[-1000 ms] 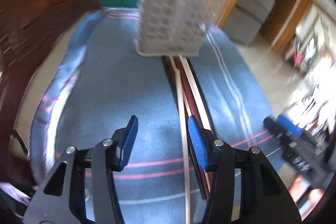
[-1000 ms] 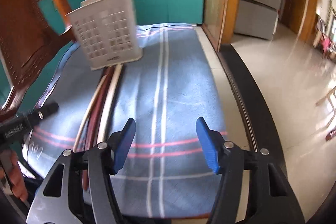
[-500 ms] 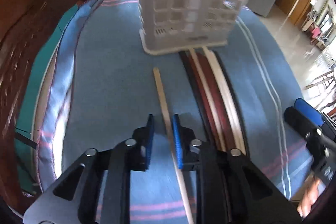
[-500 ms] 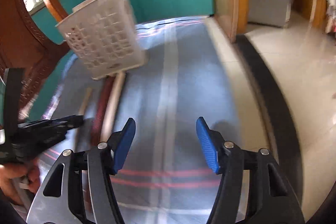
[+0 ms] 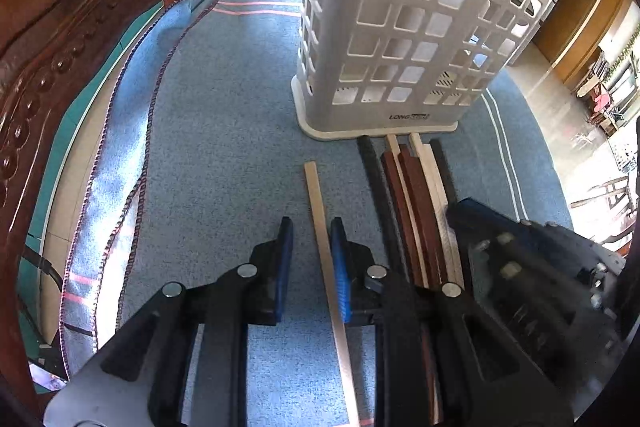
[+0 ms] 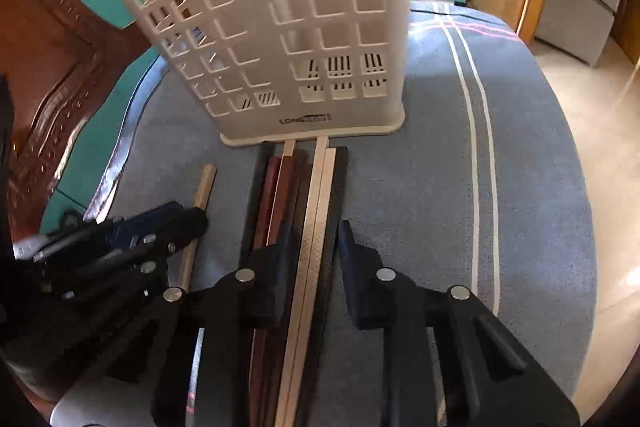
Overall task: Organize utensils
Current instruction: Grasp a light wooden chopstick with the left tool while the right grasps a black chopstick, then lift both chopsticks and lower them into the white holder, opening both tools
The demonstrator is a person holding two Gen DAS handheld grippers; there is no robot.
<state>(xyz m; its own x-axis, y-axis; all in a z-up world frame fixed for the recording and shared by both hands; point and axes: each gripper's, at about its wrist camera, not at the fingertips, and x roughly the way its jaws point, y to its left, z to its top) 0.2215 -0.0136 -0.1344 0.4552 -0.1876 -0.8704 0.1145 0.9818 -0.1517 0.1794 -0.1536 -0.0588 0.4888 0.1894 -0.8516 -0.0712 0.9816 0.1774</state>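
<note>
left fingers: the left gripper [image 5: 310, 227] is narrowly open after closing in; a single pale wooden chopstick [image 5: 316, 195] lies between the fingers, against the right-hand pad and clear of the other.
right fingers: the right gripper [image 6: 318, 231] has just been closing; it is still parted round two pale chopsticks [image 6: 320, 187] and a black chopstick [image 6: 340, 179]. I cannot tell whether the pads press.
utensils: chopsticks lie flat on the blue striped cloth [image 5: 224, 147] over the bench, tips toward the white perforated plastic basket [image 5: 400, 27].

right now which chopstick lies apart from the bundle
The pale wooden chopstick between the left hand-held gripper pads, alone left of the dark and pale bundle.
</note>
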